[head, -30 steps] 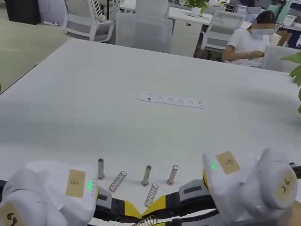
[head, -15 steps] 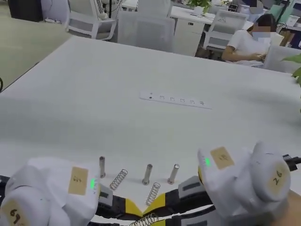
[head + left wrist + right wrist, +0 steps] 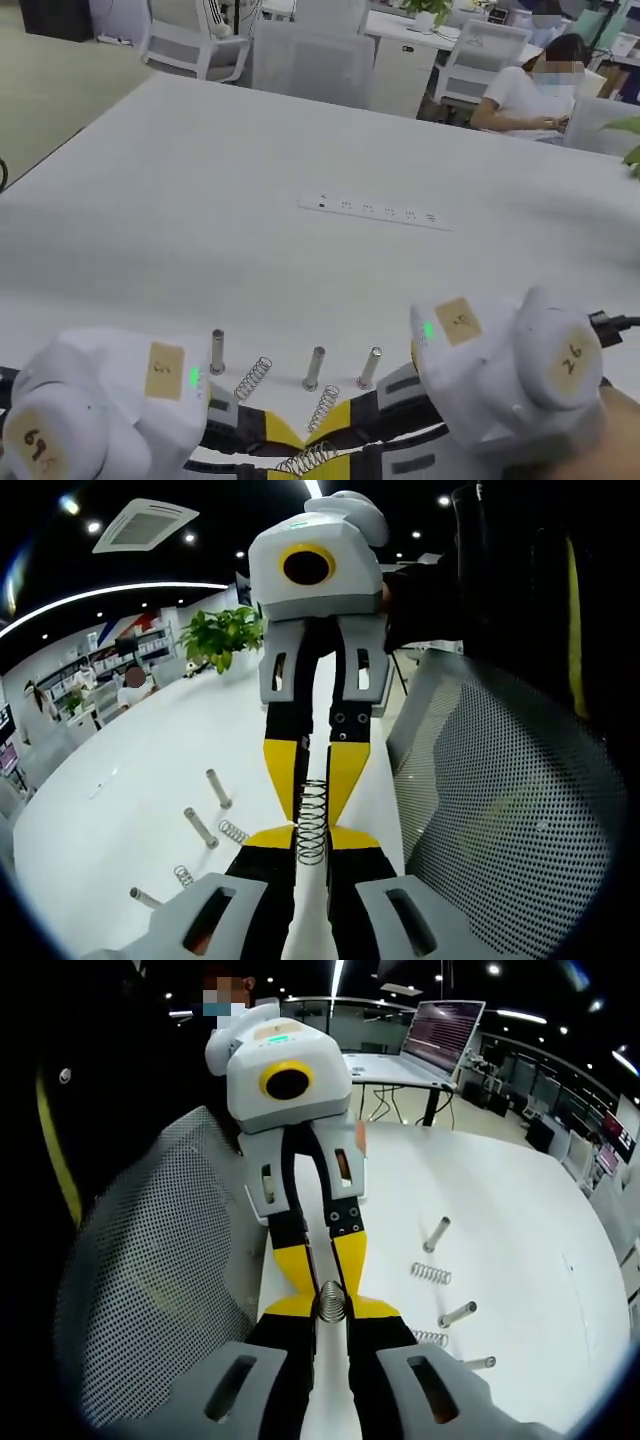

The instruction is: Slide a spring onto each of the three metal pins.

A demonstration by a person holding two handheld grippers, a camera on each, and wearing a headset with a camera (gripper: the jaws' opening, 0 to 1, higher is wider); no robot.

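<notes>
Evidently both tools share one spring: in the left gripper view the left gripper point(image 3: 312, 842) has its yellow tips pressed in on the near end of the held spring point(image 3: 313, 820), while the right gripper point(image 3: 315, 798), meeting it nose to nose from above, pinches the far end. Held at both ends, the coil lies straight between them. To my eye this is a way to pass it across or re-seat it, so that one end sticks out free to go over a pin, though that is a reading and not something shown. The pair hover at the near edge of the table point(image 3: 300, 150), just short of the row. The left pin point(image 3: 217, 352), middle pin point(image 3: 315, 368) and right pin point(image 3: 370, 367) all stand upright and bare. One loose spring point(image 3: 252, 378) lies between the left and middle pins, and a second loose spring point(image 3: 323, 408) lies just in front of the middle pin, so no pin seems served yet. How firmly each pair of jaws bites is hard to judge, since the right gripper view shows the coil end-on and the tips hide its sides. In the head view the white housings cover the jaws' roots, and the bottom edge cuts the held spring off. What the pins stand in is too small to tell.
</notes>
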